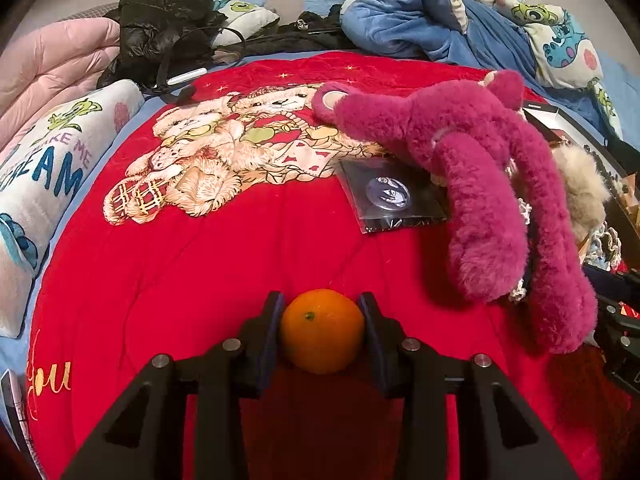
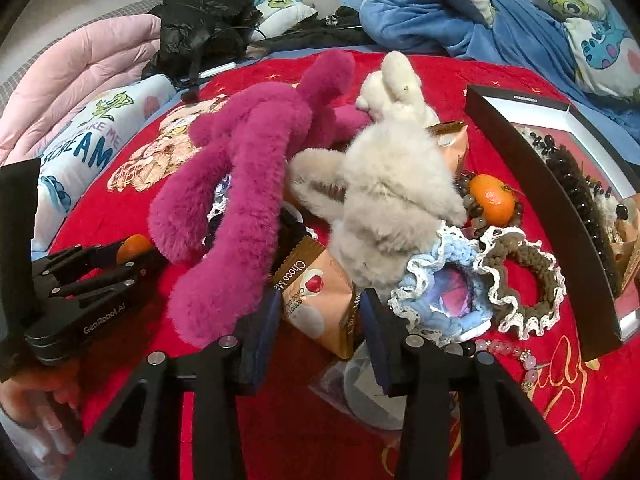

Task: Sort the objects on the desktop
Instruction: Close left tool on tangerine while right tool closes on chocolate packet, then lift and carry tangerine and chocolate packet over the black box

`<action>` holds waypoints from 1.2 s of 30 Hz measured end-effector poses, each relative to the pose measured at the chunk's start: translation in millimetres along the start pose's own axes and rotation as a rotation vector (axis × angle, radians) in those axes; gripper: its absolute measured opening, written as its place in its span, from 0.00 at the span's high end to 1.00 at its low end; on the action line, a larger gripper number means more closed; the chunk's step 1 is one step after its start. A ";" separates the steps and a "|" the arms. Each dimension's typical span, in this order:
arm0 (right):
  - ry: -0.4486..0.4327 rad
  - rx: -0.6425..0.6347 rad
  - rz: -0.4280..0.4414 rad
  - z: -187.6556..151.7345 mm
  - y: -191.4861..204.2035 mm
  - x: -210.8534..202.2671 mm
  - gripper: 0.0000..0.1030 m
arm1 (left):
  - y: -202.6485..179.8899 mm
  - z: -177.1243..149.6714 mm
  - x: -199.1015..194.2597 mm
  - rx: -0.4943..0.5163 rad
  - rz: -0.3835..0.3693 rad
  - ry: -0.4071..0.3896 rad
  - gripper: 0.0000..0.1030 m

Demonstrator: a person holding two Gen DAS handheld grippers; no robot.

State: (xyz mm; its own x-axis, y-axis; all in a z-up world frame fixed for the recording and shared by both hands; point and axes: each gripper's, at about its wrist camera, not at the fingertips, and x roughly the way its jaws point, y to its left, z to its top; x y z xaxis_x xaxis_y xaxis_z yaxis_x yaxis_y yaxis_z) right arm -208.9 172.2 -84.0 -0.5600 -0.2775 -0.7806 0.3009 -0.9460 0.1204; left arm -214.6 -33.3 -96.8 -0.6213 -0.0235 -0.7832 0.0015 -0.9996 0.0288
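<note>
My left gripper (image 1: pixel 322 312) is shut on an orange (image 1: pixel 322 330) just above the red blanket (image 1: pixel 200 280); it also shows in the right wrist view (image 2: pixel 132 248) at the left. A magenta plush toy (image 1: pixel 480 184) lies to its right, next to a black badge packet (image 1: pixel 390 196). My right gripper (image 2: pixel 318 312) is open over a Choco snack packet (image 2: pixel 316 300). Around it lie the magenta plush (image 2: pixel 240 184), a cream plush (image 2: pixel 392 200), a second orange (image 2: pixel 492 200), a blue scrunchie (image 2: pixel 440 284) and a brown scrunchie (image 2: pixel 524 276).
A black open box (image 2: pixel 536 184) with hair clips stands at the right. A bead bracelet (image 2: pixel 504 350) and a clear packet (image 2: pixel 368 392) lie near my right gripper. Pillows (image 1: pixel 44 184), a black jacket (image 1: pixel 160 32) and blue bedding (image 1: pixel 440 20) ring the blanket.
</note>
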 end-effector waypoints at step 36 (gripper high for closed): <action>-0.125 -0.020 -0.043 4.5 7.0 -51.0 0.80 | -35.0 10.0 -49.6 0.055 -0.041 -0.132 0.63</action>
State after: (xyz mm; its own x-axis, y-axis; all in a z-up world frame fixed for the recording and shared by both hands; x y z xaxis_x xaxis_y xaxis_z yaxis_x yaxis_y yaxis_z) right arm -181.7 179.0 -40.6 -0.6639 -0.2566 -0.7025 0.2889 -0.9544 0.0756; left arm -191.7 3.1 -52.7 -0.7173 0.0230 -0.6964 -0.0666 -0.9971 0.0356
